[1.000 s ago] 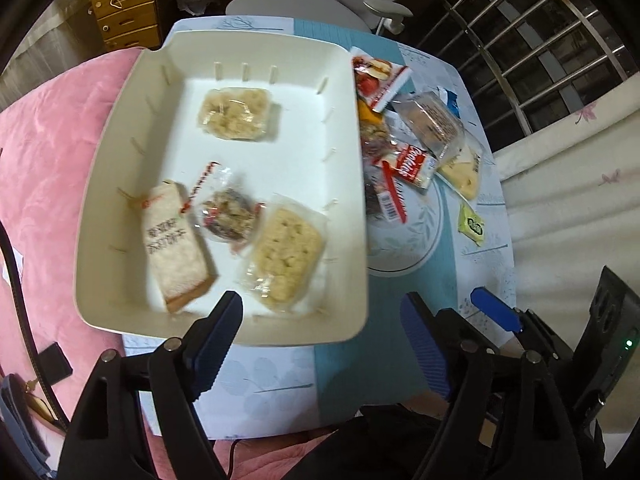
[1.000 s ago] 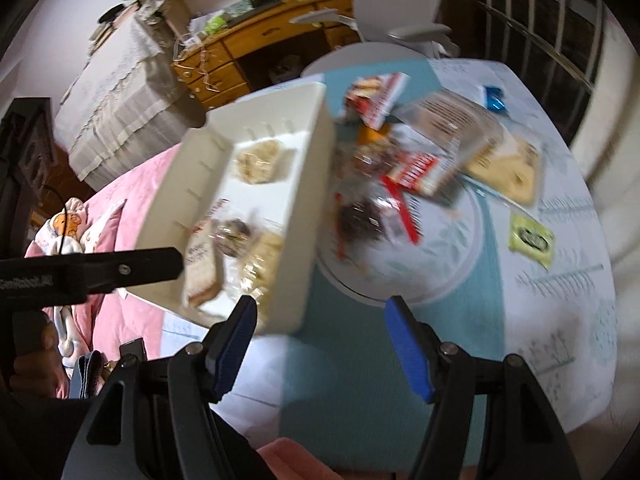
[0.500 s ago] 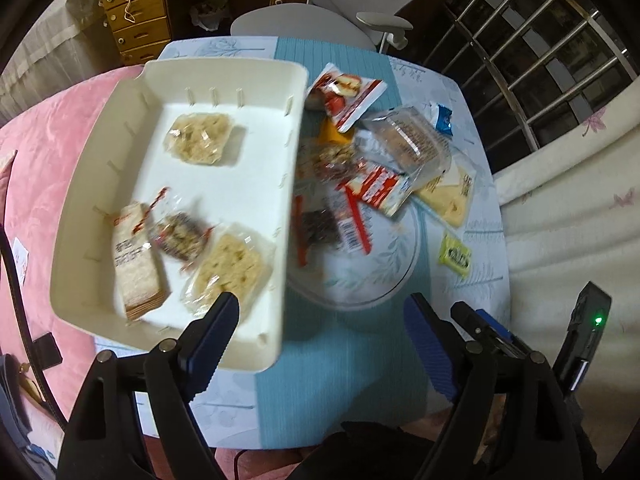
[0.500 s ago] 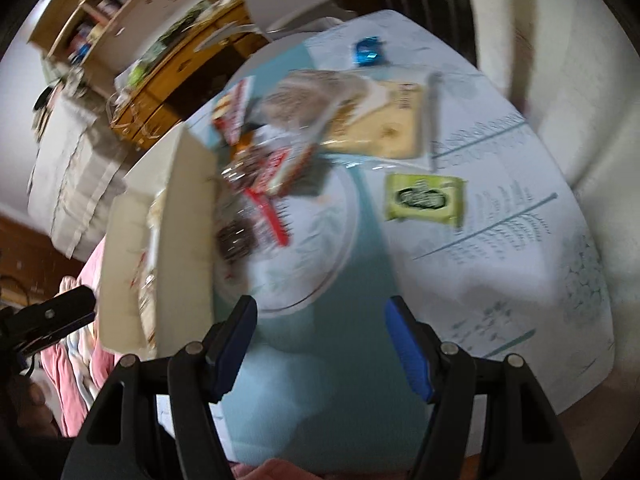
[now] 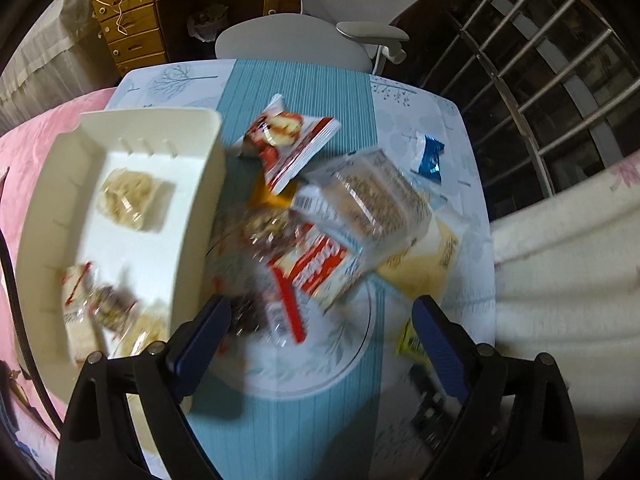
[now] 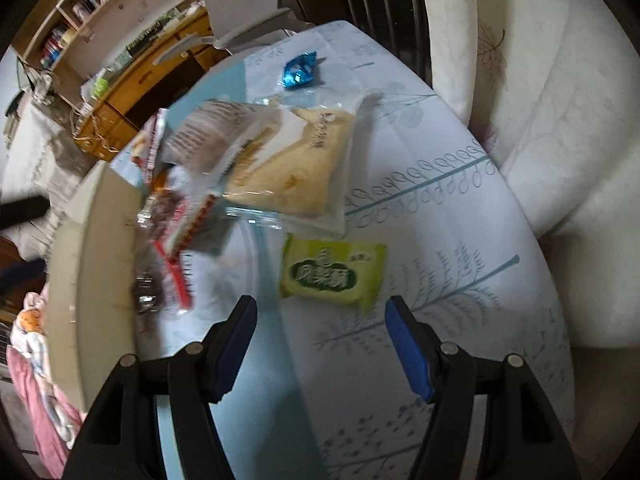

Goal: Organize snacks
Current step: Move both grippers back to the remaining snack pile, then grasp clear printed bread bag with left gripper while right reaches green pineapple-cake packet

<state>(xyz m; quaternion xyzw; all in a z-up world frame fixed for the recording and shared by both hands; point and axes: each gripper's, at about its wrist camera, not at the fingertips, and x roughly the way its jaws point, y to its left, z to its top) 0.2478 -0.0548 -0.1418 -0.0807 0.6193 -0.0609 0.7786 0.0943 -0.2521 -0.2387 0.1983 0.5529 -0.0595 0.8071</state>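
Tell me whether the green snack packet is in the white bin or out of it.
Out. The green snack packet lies flat on the tablecloth, apart from the white bin.

Left wrist view: steeply downward from above the table [image 5: 304,88], near; white tray [image 5: 196,216] left, snack pile [image 5: 320,216] centre.
Right wrist view: steeply downward, nearer, tilted; green packet [image 6: 334,274] just ahead.
Shared: snack pile, blue candy [image 6: 300,70], green packet, tray wall.
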